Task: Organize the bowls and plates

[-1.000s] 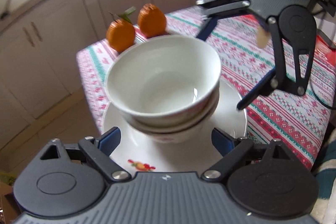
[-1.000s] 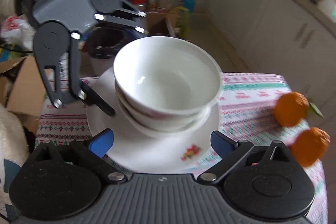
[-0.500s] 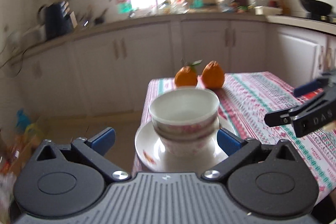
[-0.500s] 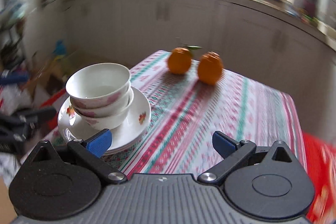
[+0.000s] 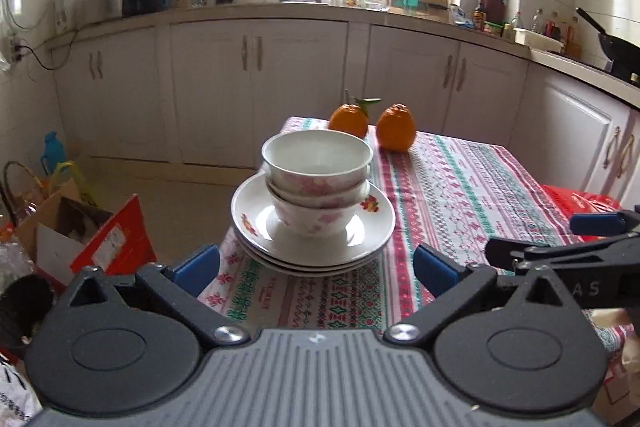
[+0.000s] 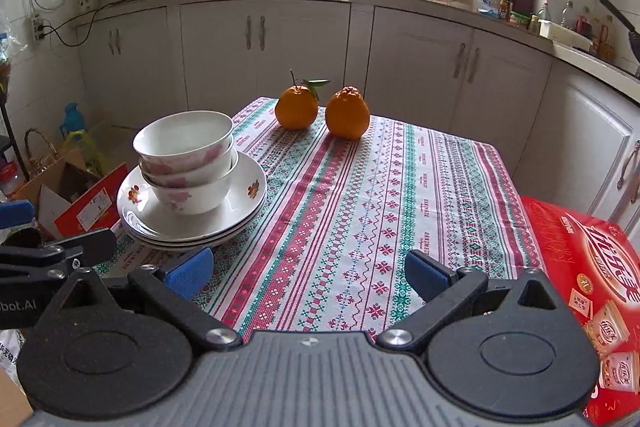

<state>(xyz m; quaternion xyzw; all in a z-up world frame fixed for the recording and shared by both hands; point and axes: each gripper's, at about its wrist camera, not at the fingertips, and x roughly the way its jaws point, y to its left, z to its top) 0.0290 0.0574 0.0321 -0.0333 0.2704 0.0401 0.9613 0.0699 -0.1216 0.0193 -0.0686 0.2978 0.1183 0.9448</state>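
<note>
left wrist view: looks level along the left gripper (image 5: 316, 269) from the near edge of the table (image 5: 460, 195), facing the cabinets and window; stacked bowls (image 5: 316, 183) sit close and central. right wrist view: looks from just beside it, further right, same heading, over the right gripper (image 6: 308, 273); the bowls (image 6: 186, 163) fall left. shared: bowls, two oranges (image 5: 394, 129) (image 6: 346, 113), tablecloth, counter. each view catches the other gripper at its edge.

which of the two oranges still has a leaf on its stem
The left orange, nearer the stacked bowls; the right orange has no stem or leaf.
</note>
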